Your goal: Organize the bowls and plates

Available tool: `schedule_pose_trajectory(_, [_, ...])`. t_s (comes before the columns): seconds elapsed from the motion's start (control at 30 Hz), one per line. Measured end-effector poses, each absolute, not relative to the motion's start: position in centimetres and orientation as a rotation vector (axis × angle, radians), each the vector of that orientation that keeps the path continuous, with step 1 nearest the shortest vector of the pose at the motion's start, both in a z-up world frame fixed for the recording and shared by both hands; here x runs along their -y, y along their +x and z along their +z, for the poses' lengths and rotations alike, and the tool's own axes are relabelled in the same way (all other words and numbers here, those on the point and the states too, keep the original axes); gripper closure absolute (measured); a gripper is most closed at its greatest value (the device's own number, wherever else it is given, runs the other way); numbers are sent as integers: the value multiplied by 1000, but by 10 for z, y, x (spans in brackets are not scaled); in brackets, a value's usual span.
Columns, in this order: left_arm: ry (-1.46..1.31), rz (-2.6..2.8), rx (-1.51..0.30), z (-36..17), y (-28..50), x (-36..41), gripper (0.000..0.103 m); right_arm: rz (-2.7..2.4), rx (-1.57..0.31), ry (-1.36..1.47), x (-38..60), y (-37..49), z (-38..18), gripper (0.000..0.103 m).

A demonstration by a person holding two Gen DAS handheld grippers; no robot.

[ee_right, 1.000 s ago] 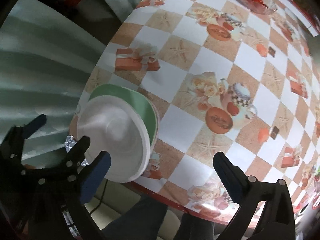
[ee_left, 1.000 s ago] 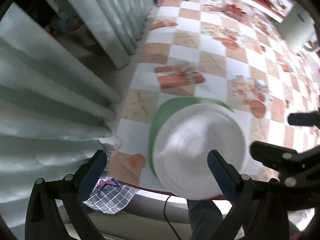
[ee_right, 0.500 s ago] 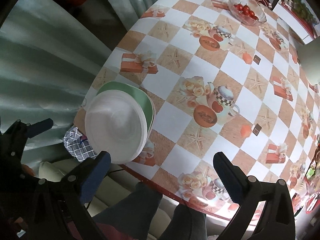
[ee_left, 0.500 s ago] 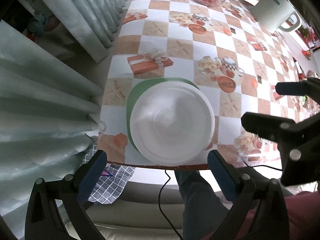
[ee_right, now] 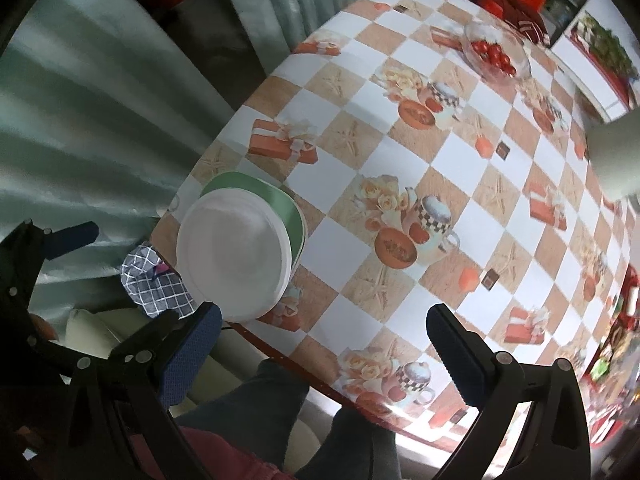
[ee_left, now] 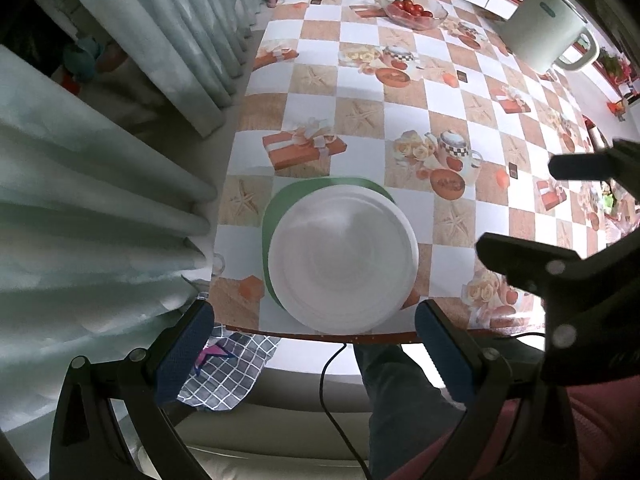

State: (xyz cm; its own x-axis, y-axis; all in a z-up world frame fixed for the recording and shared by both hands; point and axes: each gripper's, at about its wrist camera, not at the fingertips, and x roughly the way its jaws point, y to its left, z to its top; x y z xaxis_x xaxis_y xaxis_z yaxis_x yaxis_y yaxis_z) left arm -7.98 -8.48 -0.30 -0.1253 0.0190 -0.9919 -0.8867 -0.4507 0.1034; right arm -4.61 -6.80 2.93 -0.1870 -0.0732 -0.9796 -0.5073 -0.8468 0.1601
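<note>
Both claws spread wide and empty, above the near edge of the table (ee_left: 460, 88): left gripper (ee_left: 316, 344) over the stack, right gripper (ee_right: 324, 344) off to its side, neither touching anything. White bowl stack (ee_left: 342, 258) sits on the green plate (ee_left: 280, 208) at the near edge, by the curtain-side corner, slightly off-centre toward the edge. Looks basically done; farther off only a glass bowl of tomatoes (ee_left: 416, 10) and a white appliance (ee_left: 544, 40) near the far edge, nothing obvious left to stack.

From my right wrist camera I see the right gripper (ee_right: 320, 346) spread wide, holding nothing, above the table edge (ee_right: 280, 356); white plates (ee_right: 234, 256) sit stacked on a green plate (ee_right: 290, 216).
</note>
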Motion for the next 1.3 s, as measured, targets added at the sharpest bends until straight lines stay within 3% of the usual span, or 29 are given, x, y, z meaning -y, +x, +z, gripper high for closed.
schedule_pose_trajectory(0.63, [-1448,1710,-1038,0,-79,89,2,2149,-535,-1881,81,-61,26,0])
schedule_pose_trajectory(1.3, [-1447,1670,-1115,-6,-72,82,2,2139,-576,-1896,77,-59,19,0])
